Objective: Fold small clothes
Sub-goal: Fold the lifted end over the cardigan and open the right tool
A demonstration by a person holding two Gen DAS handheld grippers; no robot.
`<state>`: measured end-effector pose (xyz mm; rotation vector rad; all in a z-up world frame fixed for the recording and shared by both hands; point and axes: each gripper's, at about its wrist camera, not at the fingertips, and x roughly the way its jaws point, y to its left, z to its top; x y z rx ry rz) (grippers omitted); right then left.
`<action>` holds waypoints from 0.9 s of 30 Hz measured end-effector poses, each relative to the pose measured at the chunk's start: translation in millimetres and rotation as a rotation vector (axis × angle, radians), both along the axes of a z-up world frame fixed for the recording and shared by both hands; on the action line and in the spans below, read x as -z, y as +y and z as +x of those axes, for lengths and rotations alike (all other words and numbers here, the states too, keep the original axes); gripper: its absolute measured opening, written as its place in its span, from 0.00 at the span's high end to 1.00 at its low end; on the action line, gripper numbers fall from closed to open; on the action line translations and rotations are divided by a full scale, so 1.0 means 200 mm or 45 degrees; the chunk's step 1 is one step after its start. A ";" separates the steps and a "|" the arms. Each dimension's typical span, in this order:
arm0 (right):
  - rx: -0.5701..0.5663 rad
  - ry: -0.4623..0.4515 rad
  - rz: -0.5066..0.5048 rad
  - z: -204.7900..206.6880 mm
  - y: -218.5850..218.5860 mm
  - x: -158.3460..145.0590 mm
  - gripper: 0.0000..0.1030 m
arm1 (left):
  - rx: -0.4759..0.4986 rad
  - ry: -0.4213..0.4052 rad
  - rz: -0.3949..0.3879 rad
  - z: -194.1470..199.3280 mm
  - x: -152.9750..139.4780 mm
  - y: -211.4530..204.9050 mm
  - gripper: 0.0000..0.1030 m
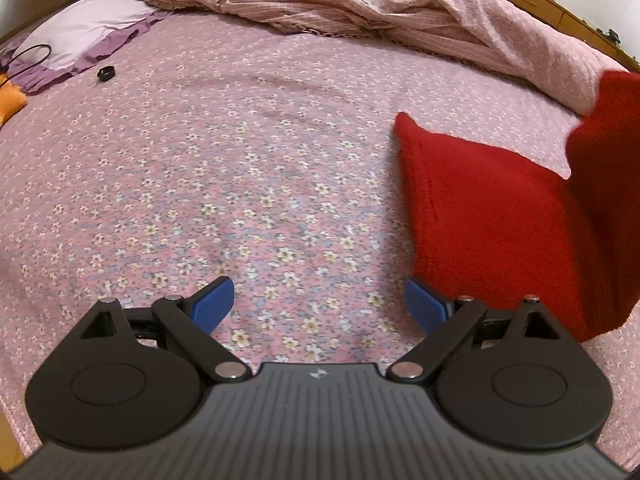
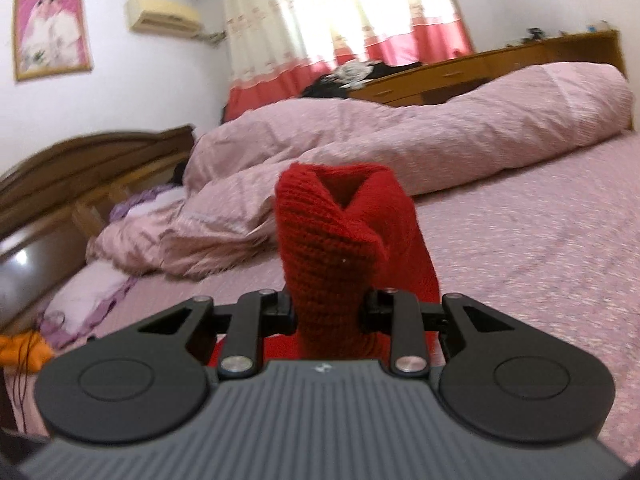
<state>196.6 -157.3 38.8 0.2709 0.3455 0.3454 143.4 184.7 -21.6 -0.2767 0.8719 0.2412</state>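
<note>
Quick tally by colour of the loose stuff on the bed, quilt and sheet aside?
Red: 1, knit garment
Lilac: 1, pillow
Black: 1, small ring
Orange: 1, cloth
Total: 4

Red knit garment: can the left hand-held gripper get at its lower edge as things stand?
Probably yes. The left hand-held gripper is open, and the red knit garment lies just to its right on the floral bedsheet, with nothing between them. The right hand-held gripper holds another part up.

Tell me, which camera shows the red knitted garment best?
The left wrist view: the red knitted garment shows broadly, partly on the bed, its right side lifted. The right wrist view shows only a bunched part pinched in the right claw.
</note>
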 end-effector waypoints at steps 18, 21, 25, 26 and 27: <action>-0.193 0.094 -0.173 0.00 0.44 0.15 0.72 | -0.074 0.007 -0.049 -0.06 0.04 0.17 0.08; -0.221 0.030 -0.148 -0.04 0.47 0.09 0.72 | -0.096 0.002 -0.055 -0.08 0.04 0.20 0.08; -0.305 -0.020 -0.219 -0.11 0.59 0.09 0.72 | -0.127 -0.005 -0.071 -0.11 0.03 0.24 0.08; -0.327 -0.011 -0.242 -0.12 0.63 0.11 0.72 | -0.130 -0.006 -0.071 -0.12 0.03 0.25 0.08; -0.346 0.009 -0.256 -0.13 0.65 0.14 0.72 | -0.132 -0.006 -0.068 -0.12 0.02 0.26 0.08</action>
